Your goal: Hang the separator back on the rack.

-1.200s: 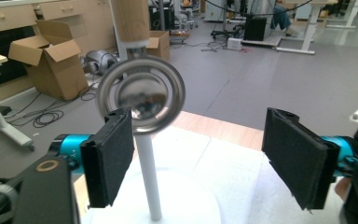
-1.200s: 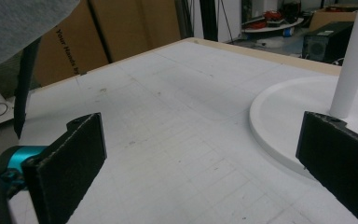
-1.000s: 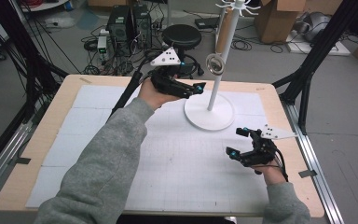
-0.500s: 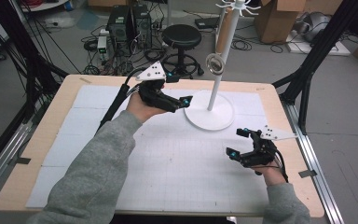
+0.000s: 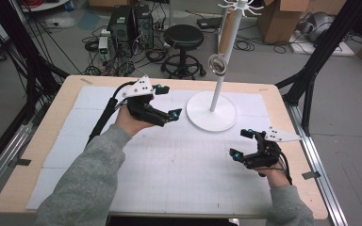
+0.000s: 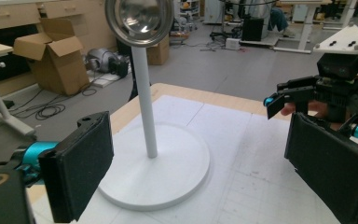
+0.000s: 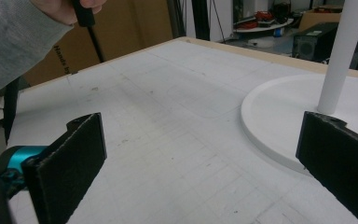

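L tool point(image 5: 168, 102) hanging wide w/ nothing between jaws, which were just opening, near white stand point(image 5: 212, 111) w/ metal bowl point(image 5: 217, 64). R tool point(image 5: 243, 144) sitting wide, empty, over table point(image 5: 52, 136).

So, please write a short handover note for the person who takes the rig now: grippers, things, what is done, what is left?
Left gripper: jaws open, nothing between them; they have just been opening. It is left of the stand.
Right gripper: jaws open, empty, low over the mat, near the right edge.
Things: the metal bowl hangs on the stand's pole, above the round base.
Done: the bowl is on the stand, released.
Left: probably only to draw both hands back; check that the bowl hangs firmly.
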Tool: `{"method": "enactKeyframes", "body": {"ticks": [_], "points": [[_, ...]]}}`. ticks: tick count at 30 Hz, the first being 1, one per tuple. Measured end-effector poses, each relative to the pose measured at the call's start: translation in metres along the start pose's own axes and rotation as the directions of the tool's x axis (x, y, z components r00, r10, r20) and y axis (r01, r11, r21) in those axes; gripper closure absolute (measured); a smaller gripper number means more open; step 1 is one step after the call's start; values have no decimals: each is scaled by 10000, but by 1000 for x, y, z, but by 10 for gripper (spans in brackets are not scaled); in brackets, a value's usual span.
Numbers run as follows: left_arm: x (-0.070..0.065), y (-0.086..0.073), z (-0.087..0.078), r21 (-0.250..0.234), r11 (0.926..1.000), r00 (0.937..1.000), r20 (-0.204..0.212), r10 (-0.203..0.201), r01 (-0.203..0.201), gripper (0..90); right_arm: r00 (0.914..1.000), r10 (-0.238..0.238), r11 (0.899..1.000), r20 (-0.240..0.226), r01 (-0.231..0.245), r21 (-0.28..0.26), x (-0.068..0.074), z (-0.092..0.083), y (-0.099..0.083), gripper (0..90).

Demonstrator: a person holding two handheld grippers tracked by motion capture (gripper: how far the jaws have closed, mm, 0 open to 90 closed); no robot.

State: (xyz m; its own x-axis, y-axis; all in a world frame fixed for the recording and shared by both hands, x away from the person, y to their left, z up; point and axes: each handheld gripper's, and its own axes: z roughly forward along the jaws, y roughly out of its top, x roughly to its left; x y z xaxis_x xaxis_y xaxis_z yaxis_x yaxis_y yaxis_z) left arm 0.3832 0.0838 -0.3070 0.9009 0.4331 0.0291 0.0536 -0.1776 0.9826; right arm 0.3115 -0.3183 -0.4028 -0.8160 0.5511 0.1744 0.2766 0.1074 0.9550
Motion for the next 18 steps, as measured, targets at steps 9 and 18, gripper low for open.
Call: {"method": "enactKeyframes", "body": {"ticks": [9, 18], "points": [[1, -18, -18, 41, 9997, 9995, -240, -227, 228, 84, 10000, -15, 10000, 18, 15, 53, 1, 1, 0, 7], [3, -40, -44, 163, 9987, 9965, -696, -462, 475, 84, 9999, 10, 10000, 107, -11, 65, 0, -1, -1, 7]]}}
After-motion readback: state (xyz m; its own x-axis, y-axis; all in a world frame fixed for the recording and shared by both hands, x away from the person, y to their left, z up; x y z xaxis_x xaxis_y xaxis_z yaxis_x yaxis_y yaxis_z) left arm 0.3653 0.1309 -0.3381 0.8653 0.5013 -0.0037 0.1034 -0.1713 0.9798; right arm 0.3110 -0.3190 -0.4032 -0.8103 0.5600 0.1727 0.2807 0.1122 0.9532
